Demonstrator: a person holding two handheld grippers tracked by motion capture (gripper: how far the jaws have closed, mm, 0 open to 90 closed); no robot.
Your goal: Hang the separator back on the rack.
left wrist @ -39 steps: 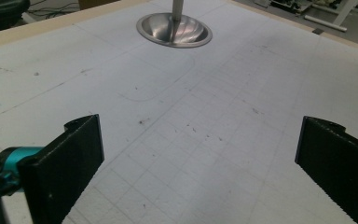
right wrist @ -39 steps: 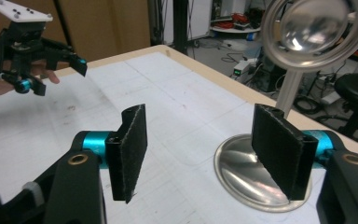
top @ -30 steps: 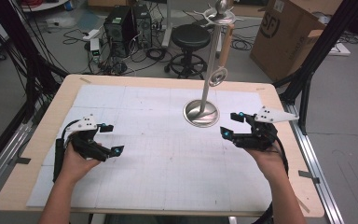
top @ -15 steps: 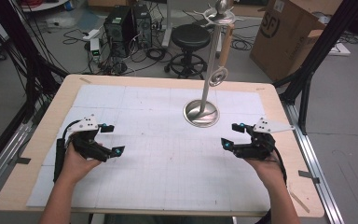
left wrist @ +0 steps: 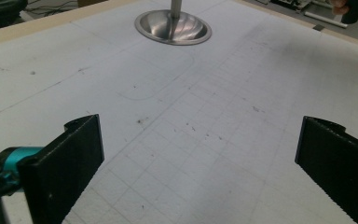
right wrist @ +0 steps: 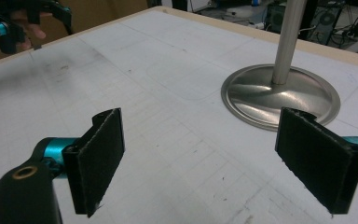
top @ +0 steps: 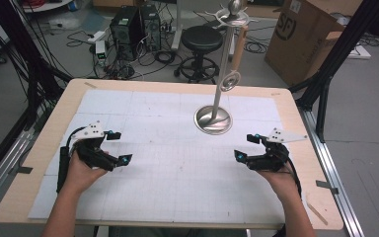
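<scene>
The table (top: pixel 39 148) carries a white gridded mat (top: pixel 177 177) with a tall metal stand (top: pixel 213 118) on it, upright on its round base toward the far side. The left gripper (top: pixel 118 147) sits well left of that base, the right gripper (top: pixel 244 146) just nearer and right of it; both have jaws wide apart, holding nothing. A careless sweep by the right one could likely knock the stand's pole and topple it.
</scene>
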